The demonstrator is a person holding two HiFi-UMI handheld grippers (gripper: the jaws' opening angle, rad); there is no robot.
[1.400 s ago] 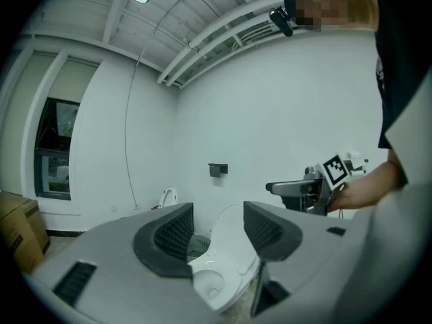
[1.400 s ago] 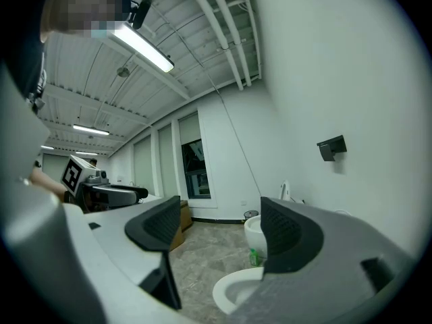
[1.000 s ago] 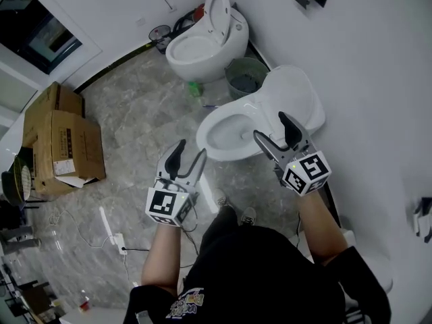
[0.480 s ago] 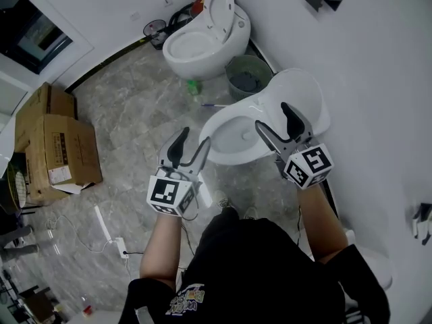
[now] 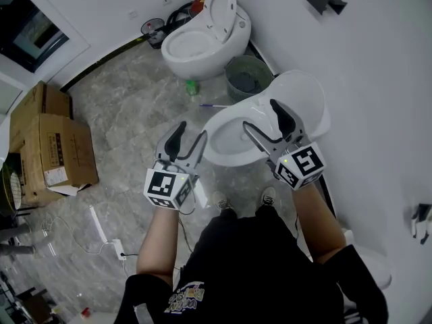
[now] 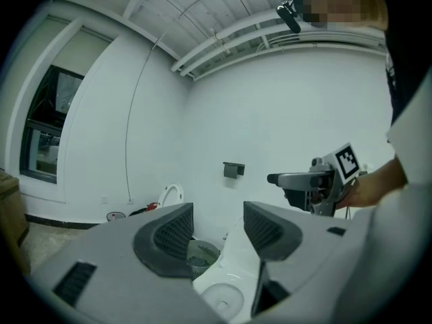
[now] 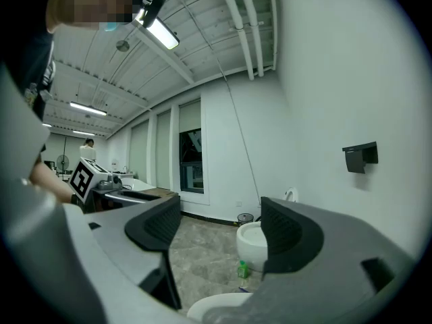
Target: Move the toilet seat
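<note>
Head view has the left claw (image 5: pixel 190 132) and right claw (image 5: pixel 262 117) spread, empty, approaching the glossy white oval toilet seat (image 5: pixel 300 93), seemingly raised against the wall; next, grip its rim.

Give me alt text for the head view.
From above, a person holds two open, empty grippers at a white toilet: right gripper over the bowl, left gripper beside it. A second toilet, a green bin and cardboard boxes stand farther off.
</note>
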